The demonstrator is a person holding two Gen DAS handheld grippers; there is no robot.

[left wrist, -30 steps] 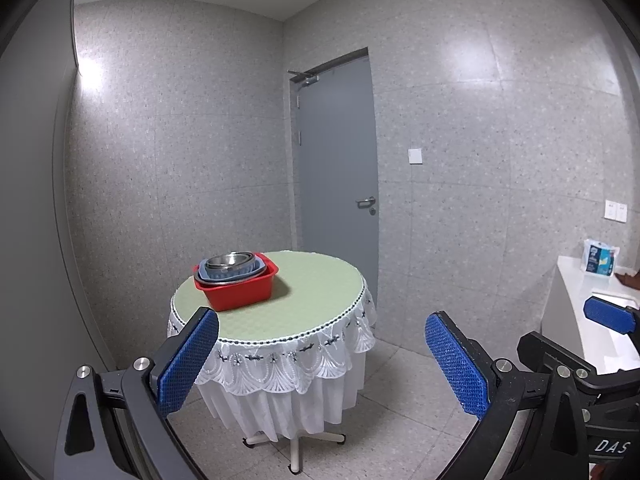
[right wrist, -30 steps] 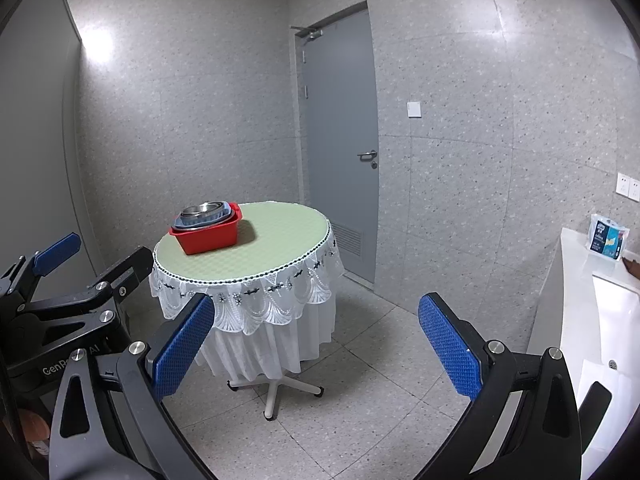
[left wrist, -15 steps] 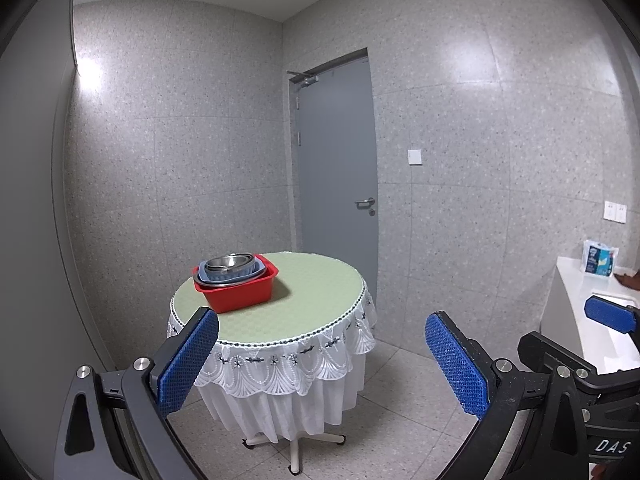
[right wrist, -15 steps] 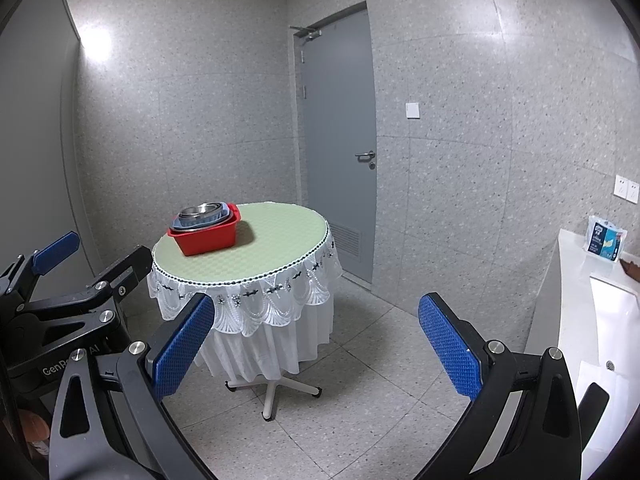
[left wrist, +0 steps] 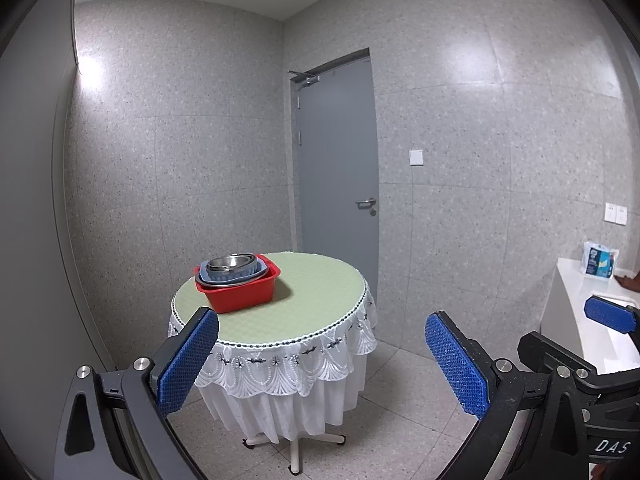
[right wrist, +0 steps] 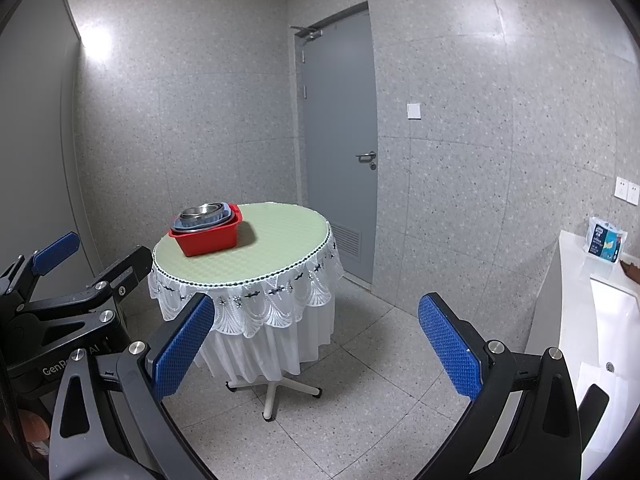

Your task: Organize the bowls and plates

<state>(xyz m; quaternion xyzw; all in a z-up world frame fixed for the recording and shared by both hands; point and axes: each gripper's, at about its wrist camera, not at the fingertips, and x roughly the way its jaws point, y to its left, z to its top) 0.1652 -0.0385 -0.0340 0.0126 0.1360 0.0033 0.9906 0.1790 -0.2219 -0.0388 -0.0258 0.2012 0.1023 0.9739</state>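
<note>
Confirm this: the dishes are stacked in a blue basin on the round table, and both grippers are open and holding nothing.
Not quite: the basin is red, not blue; a blue dish only sits inside it, as the left wrist view shows. The rest holds: it stands on the round table, and the left gripper and right gripper are open and holding nothing.

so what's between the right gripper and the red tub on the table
In the right wrist view, only bare tiled floor, then the table's lace skirt and green top, separate the open right gripper from the red tub. Nothing stands in the way.
</note>
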